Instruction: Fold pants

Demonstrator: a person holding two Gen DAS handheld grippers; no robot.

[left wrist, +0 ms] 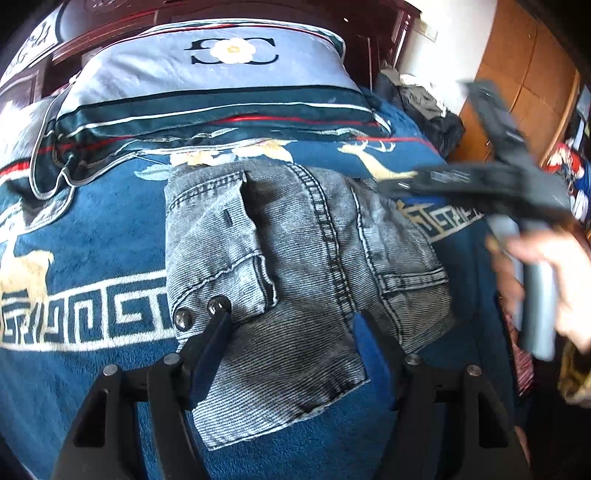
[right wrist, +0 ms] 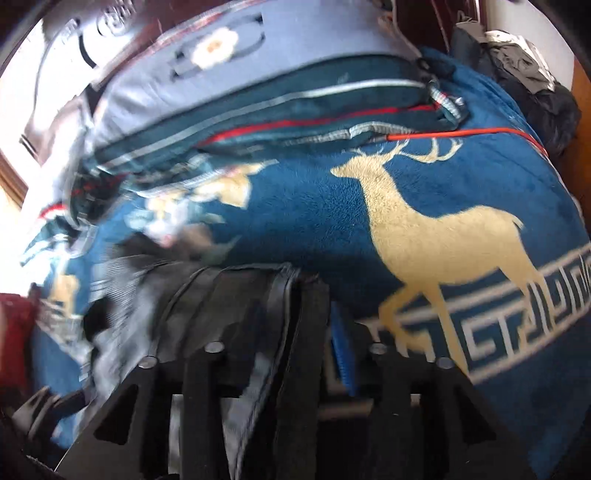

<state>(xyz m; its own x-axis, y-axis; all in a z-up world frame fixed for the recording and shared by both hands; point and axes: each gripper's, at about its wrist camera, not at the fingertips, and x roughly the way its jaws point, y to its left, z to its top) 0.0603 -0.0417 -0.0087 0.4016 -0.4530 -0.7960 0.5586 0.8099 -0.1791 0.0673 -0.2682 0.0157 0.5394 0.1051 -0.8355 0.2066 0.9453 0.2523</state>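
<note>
A: Surface covering?
B: Blue blanket [left wrist: 92, 236] with tan deer [right wrist: 436, 236] motifs and a white key-pattern border [left wrist: 110, 306].

A: Items at the head end?
B: Grey pillow [left wrist: 221, 62] bearing a white flower emblem [left wrist: 233, 50], resting on a dark green folded quilt [left wrist: 207, 110] with red and white stripes. Dark wood headboard [left wrist: 110, 26] behind.

A: Right side?
B: Heap of dark clothes [left wrist: 432, 107] at the blanket edge, beside a wooden wardrobe [left wrist: 524, 70].

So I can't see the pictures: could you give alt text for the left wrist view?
Folded grey jeans lie on a blue deer-patterned blanket, framed by the open left gripper. The blurred right gripper reaches in from the right.
</note>
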